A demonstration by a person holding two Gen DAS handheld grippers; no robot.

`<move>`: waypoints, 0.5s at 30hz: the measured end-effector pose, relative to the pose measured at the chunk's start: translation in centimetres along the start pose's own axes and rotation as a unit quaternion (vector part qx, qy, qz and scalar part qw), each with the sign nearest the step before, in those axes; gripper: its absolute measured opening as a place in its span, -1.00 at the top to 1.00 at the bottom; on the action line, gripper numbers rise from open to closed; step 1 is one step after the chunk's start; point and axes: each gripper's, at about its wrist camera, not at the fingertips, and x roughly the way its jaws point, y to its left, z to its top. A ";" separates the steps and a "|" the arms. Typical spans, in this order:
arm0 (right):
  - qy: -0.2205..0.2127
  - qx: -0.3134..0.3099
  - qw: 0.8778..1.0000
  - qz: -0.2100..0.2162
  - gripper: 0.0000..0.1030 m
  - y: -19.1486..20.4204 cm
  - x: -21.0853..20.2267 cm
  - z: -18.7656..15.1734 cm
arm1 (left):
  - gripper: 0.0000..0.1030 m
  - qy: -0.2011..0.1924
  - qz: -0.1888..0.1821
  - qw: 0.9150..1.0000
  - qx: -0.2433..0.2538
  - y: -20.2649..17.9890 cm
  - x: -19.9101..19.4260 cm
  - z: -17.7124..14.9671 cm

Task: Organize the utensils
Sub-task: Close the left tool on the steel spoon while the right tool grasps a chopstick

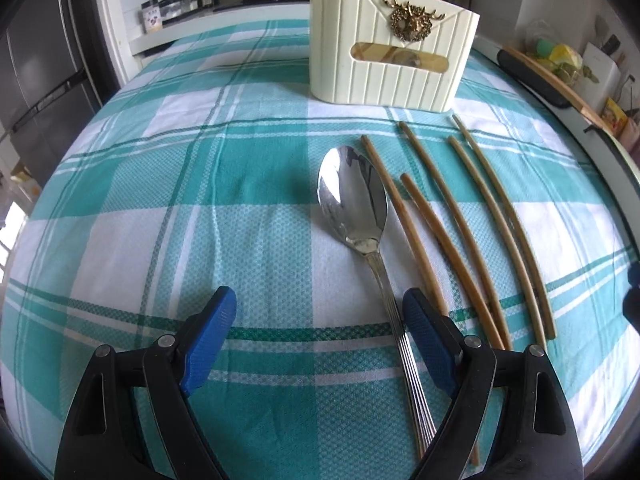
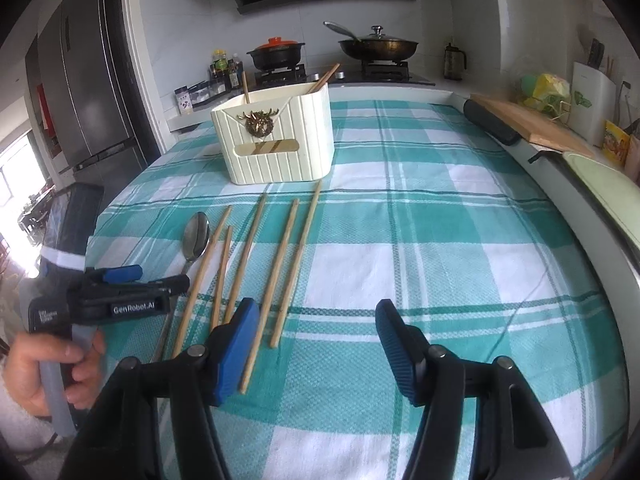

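Note:
A metal spoon (image 1: 356, 200) lies on the checked cloth, its handle running back between my left gripper's (image 1: 320, 312) open fingers, close to the right pad. Several wooden chopsticks (image 1: 472, 216) lie side by side to its right. A cream utensil holder (image 1: 388, 48) stands behind them with chopsticks sticking out of it. In the right wrist view the spoon (image 2: 195, 236), the chopsticks (image 2: 280, 256) and the holder (image 2: 280, 136) lie ahead and left. My right gripper (image 2: 316, 320) is open and empty above the cloth, its left pad over the chopstick ends. The left gripper (image 2: 132, 276) shows at the left.
The table wears a teal and white checked cloth (image 2: 420, 240). A stove with a pot (image 2: 278, 54) and a pan (image 2: 376, 46) stands behind. A cutting board (image 2: 528, 124) and a black roll (image 2: 492, 122) sit at the right edge. A fridge (image 2: 84, 92) is at the left.

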 end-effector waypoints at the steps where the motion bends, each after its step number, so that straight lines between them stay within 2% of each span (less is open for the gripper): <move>1: 0.011 -0.006 1.000 0.002 -0.07 0.2 1.2 0.7 | -0.67 -0.001 0.004 1.000 0.004 -0.1 0.0 0.0; 4: 0.047 -0.011 0.999 0.012 0.26 0.5 5.0 2.4 | -0.67 -0.005 0.012 1.000 0.007 -0.2 0.0 0.1; 6: 0.072 -0.004 0.997 0.026 0.34 0.6 7.1 3.1 | -0.68 -0.005 0.013 1.000 0.006 -0.1 0.1 0.0; 9: 0.101 -0.008 0.995 0.020 0.59 0.8 9.6 3.3 | -0.72 -0.005 0.015 1.000 0.006 0.0 0.1 -0.1; 12: 0.098 -0.016 0.995 0.015 0.71 1.0 9.8 3.3 | -0.75 -0.006 0.015 1.000 0.005 0.2 0.2 -0.1; 13: 0.098 -0.013 0.995 0.006 0.85 0.8 9.7 3.2 | -0.76 -0.007 0.015 1.000 0.005 0.2 0.2 -0.1; 15: 0.094 0.001 0.996 -0.009 0.88 0.1 9.2 2.8 | -0.76 -0.007 0.014 1.000 0.003 0.3 0.2 -0.1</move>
